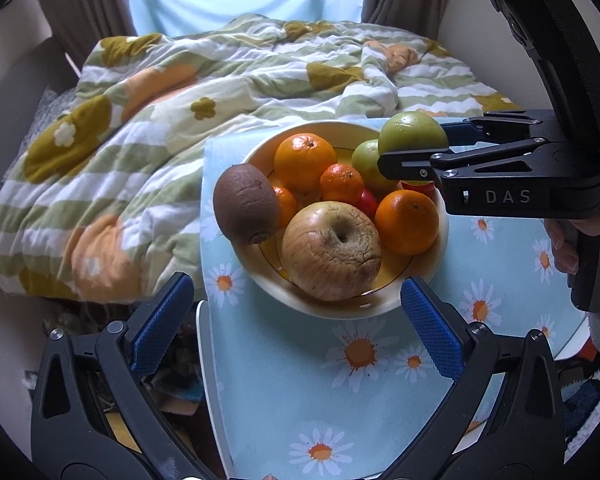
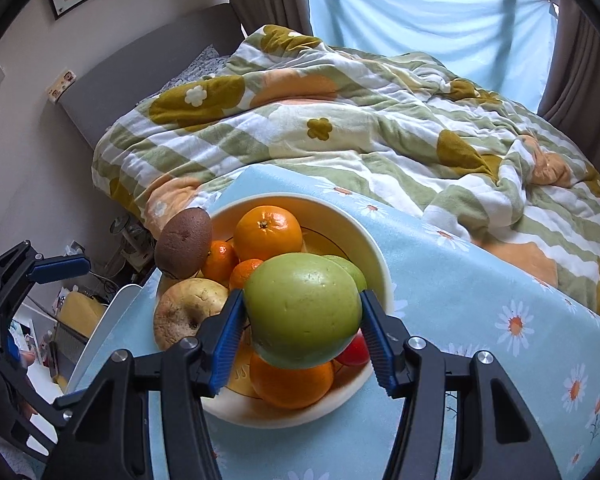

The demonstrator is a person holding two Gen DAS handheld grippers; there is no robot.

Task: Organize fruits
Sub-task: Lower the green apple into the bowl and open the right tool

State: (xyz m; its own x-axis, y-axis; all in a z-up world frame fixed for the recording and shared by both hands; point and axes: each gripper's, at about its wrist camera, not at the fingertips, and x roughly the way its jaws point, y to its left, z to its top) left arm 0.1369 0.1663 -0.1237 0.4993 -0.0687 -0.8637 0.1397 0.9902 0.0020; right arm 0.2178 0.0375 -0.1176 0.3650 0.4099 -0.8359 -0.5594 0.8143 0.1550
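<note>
A cream bowl (image 1: pixel 320 309) (image 2: pixel 380 264) on the daisy tablecloth holds a wrinkled apple (image 1: pixel 332 250) (image 2: pixel 184 312), oranges (image 1: pixel 304 160) (image 2: pixel 268 232), small tangerines (image 1: pixel 340 184), a red fruit (image 1: pixel 366 202) and a green apple (image 1: pixel 366 160). A brown kiwi (image 1: pixel 246 204) (image 2: pixel 184 238) leans on its left rim. My right gripper (image 1: pixel 412 148) (image 2: pixel 302 320) is shut on another green apple (image 1: pixel 414 134) (image 2: pixel 302 312), held just above the fruit pile. My left gripper (image 1: pixel 296 328) stands open in front of the bowl with nothing between its pads. One of its fingers (image 2: pixel 60 266) shows at the left edge of the right wrist view.
The table's left edge (image 1: pixel 204 360) lies close beside the bowl, with clutter on the floor below it. A bed with a flowered quilt (image 1: pixel 160 120) (image 2: pixel 380 140) runs behind the table. A hand (image 1: pixel 564 248) grips the right gripper's handle. Bare tablecloth (image 2: pixel 480 300) stretches right of the bowl.
</note>
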